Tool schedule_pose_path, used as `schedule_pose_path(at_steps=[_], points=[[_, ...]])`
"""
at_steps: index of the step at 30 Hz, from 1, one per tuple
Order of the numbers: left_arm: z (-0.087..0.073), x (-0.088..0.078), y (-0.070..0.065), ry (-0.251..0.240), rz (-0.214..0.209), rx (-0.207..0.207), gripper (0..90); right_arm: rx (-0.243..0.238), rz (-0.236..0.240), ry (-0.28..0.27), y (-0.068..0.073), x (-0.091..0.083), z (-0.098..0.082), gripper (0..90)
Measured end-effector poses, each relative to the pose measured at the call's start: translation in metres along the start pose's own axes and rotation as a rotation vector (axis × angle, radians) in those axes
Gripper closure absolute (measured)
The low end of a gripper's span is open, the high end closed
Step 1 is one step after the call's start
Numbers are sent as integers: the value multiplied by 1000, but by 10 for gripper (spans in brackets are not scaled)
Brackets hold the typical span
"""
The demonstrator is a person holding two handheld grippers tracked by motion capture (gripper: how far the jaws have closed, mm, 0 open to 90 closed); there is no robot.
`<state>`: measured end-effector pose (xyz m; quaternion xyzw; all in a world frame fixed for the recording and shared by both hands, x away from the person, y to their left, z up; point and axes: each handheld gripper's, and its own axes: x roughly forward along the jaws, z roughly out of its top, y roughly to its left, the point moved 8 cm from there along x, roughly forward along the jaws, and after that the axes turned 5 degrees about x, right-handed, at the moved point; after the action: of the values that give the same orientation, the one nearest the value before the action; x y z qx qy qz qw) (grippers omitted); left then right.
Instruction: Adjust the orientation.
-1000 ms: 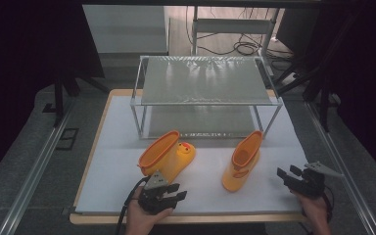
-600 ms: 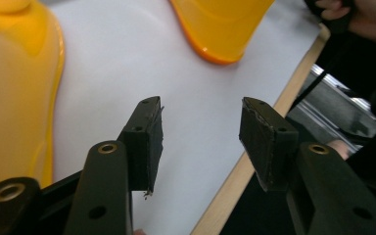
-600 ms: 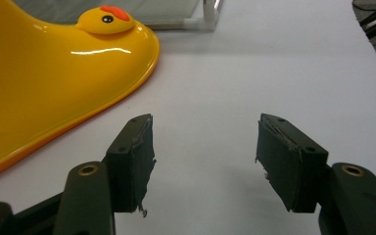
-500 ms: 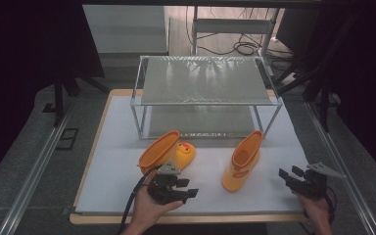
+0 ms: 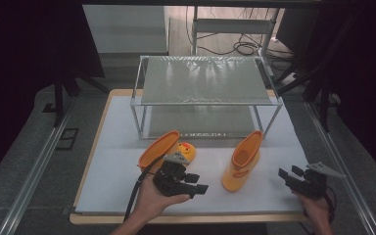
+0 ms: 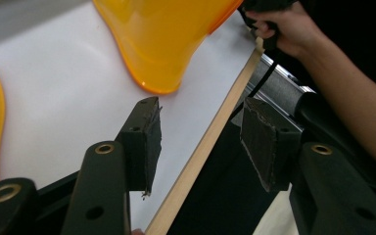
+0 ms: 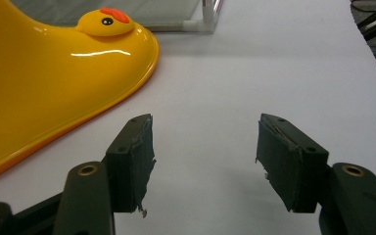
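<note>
Two yellow rubber boots with duck faces stand on the white table top (image 5: 117,181). One boot (image 5: 160,148) lies on its side at the left, and the other boot (image 5: 243,161) stands upright to its right. My left gripper (image 5: 199,182) is held above the table in front of the lying boot and points right toward the upright one. Its jaws have just been opening and are open with nothing between them (image 6: 200,110); the upright boot's toe (image 6: 166,44) is ahead. My right gripper (image 5: 288,173) rests at the front right, open and empty (image 7: 204,122), facing the upright boot (image 7: 49,83).
A two-tier metal shelf rack (image 5: 205,93) stands behind the boots; one of its legs (image 7: 210,12) is ahead of the right gripper. The table's wooden front edge (image 6: 210,142) runs under the left gripper. Cables trail from both grippers.
The left gripper has risen from the lying boot, drifted right and turned from pointing at that boot to pointing right. Both boots and the right gripper have stayed put.
</note>
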<state>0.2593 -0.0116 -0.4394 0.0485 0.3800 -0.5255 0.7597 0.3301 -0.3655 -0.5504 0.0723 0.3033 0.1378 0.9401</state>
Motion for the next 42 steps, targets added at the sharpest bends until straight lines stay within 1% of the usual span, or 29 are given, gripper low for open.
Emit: schedule_pose_path(at_steps=[5, 7, 10, 13, 16, 19, 20, 25, 30, 38, 42], points=[[20, -10, -4, 13, 15, 33, 502, -3, 3, 3, 1, 1, 0, 381], [27, -10, -5, 17, 10, 32, 502, -2, 4, 2, 1, 0, 0, 381], [34, -9, -1, 25, 9, 33, 505, -5, 5, 4, 1, 0, 0, 380], [42, -8, 3, 25, 6, 21, 509, -1, 5, 2, 1, 1, 0, 380], [48, -6, 6, 30, -8, 10, 512, -2, 3, 7, -1, 0, -1, 380], [53, -5, 6, 37, -31, 5, 513, 2, 2, 8, -2, 1, -1, 380], [56, -5, 7, 40, -34, 3, 513, 7, 3, 4, -2, 1, -1, 380], [69, -2, 9, 49, -47, 0, 521, 4, 2, 12, -3, 2, -2, 378], [81, 0, 9, 61, -42, 13, 523, 4, 0, 20, -3, 3, -3, 377], [97, 5, 10, 79, -53, 17, 521, 2, -1, 14, -2, 2, -2, 377], [106, 11, 8, 99, -65, 26, 520, 4, 2, 14, -1, 2, -2, 377]])
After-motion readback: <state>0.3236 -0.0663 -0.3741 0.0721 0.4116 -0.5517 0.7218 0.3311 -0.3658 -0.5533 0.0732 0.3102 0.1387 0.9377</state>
